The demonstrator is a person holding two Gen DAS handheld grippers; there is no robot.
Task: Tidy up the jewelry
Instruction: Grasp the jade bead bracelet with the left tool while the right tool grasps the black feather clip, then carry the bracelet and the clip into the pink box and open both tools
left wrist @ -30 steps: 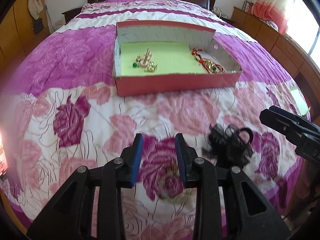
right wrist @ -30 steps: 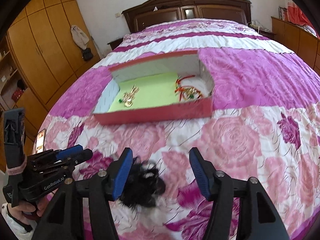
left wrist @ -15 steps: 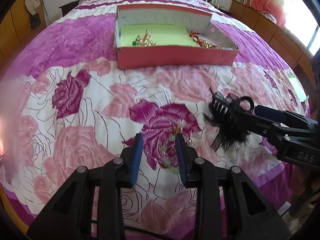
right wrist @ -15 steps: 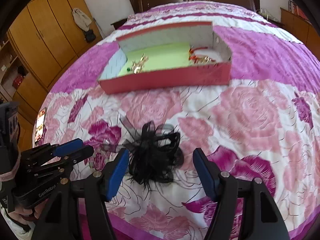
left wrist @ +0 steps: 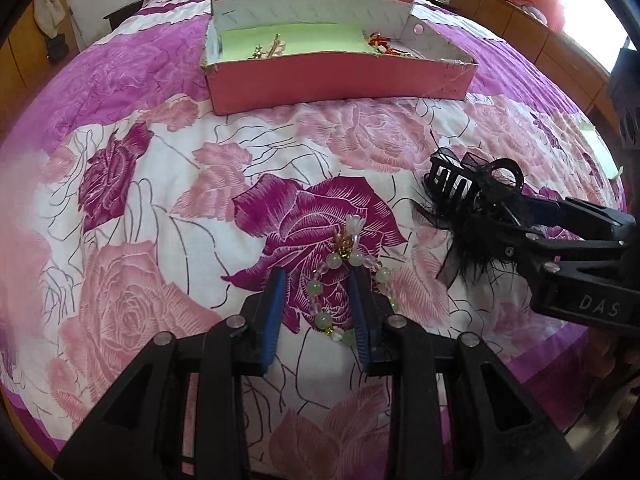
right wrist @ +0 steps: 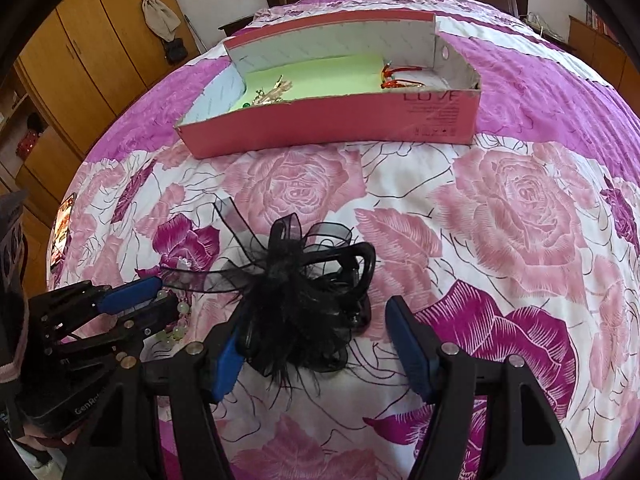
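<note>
A bracelet of pale green and clear beads with a gold charm lies on the rose-print bedspread. My left gripper is down over it with its jaws closing; some beads lie between the pads and some outside the right finger. A black feathered hair claw clip lies between the fingers of my right gripper, which is open; the feathers brush its left pad. In the left wrist view the clip and right gripper sit to the right. The left gripper shows at the right wrist view's lower left.
A pink cardboard box with a green floor sits further up the bed, holding a gold piece and a red-and-gold piece. Wooden wardrobes stand left, a dresser right. The bed's near edge runs just below the grippers.
Both grippers have sunk toward the bedspread and tipped downward. The bracelet has come between the left jaws, and the black clip now lies between the right jaws.
</note>
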